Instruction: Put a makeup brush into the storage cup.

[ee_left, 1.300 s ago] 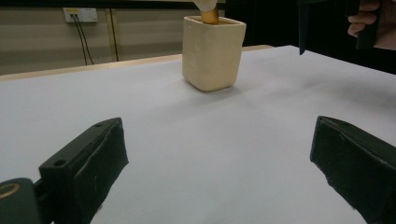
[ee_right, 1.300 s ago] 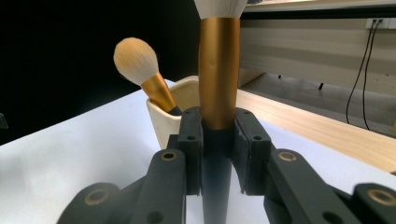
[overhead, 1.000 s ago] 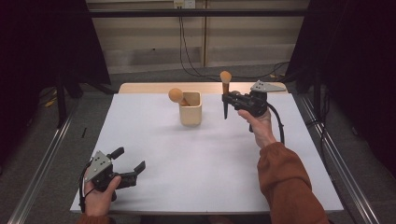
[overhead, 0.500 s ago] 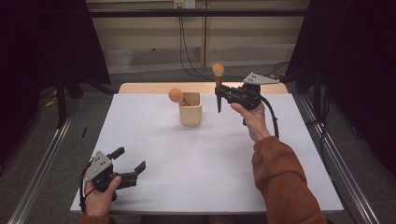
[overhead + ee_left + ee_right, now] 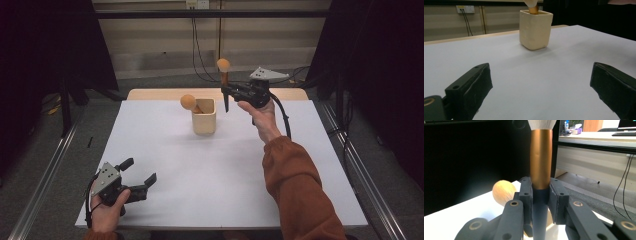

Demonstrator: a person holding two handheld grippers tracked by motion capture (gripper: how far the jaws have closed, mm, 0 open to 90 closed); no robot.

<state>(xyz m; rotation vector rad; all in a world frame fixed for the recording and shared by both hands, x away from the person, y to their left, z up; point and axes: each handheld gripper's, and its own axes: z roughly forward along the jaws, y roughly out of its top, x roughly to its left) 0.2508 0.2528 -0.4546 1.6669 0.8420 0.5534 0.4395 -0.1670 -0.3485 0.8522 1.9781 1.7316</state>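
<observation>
High view shows the right gripper [image 5: 226, 92] lifted above the far edge of the bench [image 5: 220, 170], its jaws clamped on the dark handle of a makeup brush [image 5: 223, 75] held upright, head up, just right of the cream cup [image 5: 204, 117]. A second brush [image 5: 189, 102] leans in that cup. Near the bench's front left corner, the left gripper [image 5: 140, 175] rests with jaws spread wide, holding nothing.

A lab: dark curtains [image 5: 45, 45], floor rails [image 5: 42, 180], white table [image 5: 220, 170].
</observation>
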